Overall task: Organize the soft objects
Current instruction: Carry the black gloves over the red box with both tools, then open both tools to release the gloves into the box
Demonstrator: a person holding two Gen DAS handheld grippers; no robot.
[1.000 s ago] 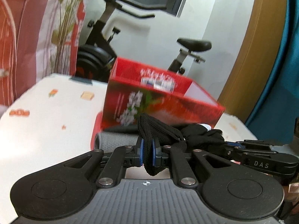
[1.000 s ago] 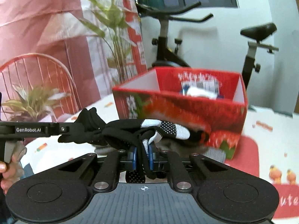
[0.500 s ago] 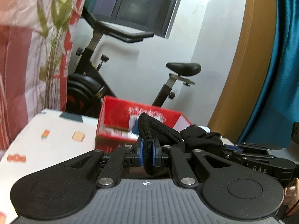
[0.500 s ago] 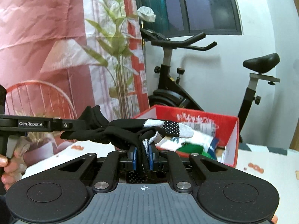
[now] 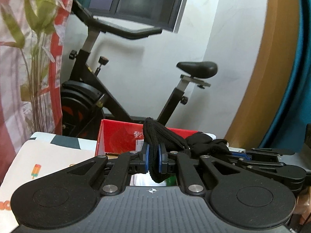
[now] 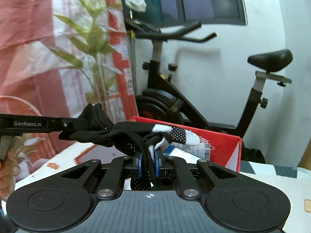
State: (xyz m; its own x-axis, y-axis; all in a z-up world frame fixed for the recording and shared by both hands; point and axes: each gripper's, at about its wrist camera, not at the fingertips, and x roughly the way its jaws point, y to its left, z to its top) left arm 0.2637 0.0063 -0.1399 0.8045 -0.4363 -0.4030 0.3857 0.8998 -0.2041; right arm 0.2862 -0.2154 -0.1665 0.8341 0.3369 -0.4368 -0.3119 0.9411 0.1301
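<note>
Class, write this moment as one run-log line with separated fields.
left gripper: shut on black glove | right gripper: shut on same glove | position: above red box

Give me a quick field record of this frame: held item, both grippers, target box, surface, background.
held item: black glove with grey dotted fingertips, stretched between both grippers
left gripper: jaws shut on the glove's knit cuff
right gripper: jaws shut on the glove
box: red box, open top, beyond the glove
surface: white printed tablecloth
background: exercise bike, plant
</note>
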